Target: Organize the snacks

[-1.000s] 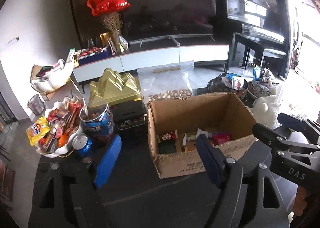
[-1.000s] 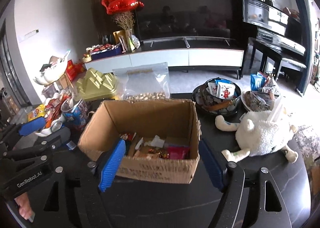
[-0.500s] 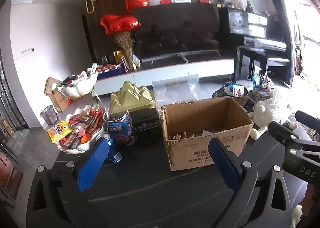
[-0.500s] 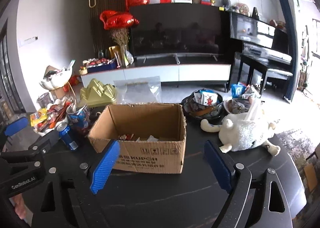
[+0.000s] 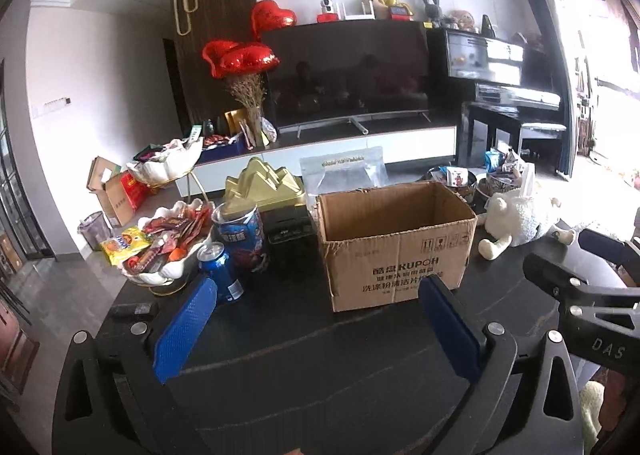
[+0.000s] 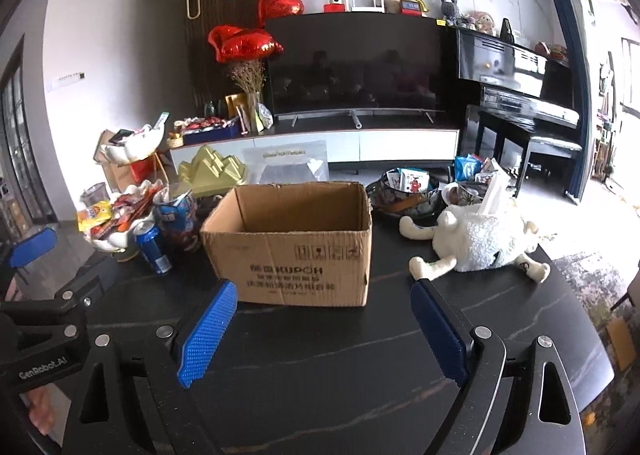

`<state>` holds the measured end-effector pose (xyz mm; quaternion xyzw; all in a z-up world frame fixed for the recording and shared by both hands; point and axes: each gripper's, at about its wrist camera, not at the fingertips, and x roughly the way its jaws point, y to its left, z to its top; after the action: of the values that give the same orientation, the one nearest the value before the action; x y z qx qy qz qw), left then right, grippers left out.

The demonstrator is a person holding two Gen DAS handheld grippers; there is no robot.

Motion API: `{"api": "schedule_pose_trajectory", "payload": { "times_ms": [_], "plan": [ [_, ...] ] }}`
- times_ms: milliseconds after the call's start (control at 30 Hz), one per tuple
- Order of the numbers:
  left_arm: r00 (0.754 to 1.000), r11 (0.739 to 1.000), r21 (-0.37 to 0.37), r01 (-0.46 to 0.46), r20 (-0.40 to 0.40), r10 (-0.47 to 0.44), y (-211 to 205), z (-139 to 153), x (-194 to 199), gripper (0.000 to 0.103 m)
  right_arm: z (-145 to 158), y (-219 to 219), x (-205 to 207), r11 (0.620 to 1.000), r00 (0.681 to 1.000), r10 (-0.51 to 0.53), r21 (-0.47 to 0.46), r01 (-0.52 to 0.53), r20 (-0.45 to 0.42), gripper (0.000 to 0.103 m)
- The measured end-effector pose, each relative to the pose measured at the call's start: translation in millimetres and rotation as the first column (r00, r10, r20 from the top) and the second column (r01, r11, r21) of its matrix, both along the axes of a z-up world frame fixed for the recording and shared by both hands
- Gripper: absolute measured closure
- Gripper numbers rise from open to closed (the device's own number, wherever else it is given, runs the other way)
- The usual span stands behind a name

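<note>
The cardboard box (image 6: 294, 243) stands upright and open-topped mid-bench, long axis running left to right, printed side facing the cameras. The dark, marbled bench (image 6: 360, 355) sits in a living room facing a television (image 6: 356, 63) and piano (image 6: 516, 71). Left gripper (image 5: 316, 327) and right gripper (image 6: 320, 329) both have jaws apart, just widened, holding nothing. One blue can (image 5: 220, 271) stands left of the box.
</note>
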<state>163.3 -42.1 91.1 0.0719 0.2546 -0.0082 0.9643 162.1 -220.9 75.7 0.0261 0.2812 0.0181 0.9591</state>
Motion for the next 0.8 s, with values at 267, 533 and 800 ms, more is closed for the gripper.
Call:
{"api": "schedule_pose_trajectory", "payload": {
  "times_ms": [267,533,800],
  "plan": [
    [1.0,0.999,-0.033,0.004,-0.008,-0.004,7,-7,-23,0.0,-3,8,-27,0.999,1.0,0.003,-0.04,-0.002,0.027,0.014],
    [1.0,0.998,-0.055,0.024,0.004,-0.024,6,-3,-37,0.0,1,8,-43,0.999,0.999,0.011,-0.037,-0.009,0.053,0.014],
    [1.0,0.999,-0.037,0.024,0.02,-0.023,3,-2,-43,0.0,3,9,-53,0.999,0.997,0.014,-0.048,-0.01,0.069,0.014]
  ]
}}
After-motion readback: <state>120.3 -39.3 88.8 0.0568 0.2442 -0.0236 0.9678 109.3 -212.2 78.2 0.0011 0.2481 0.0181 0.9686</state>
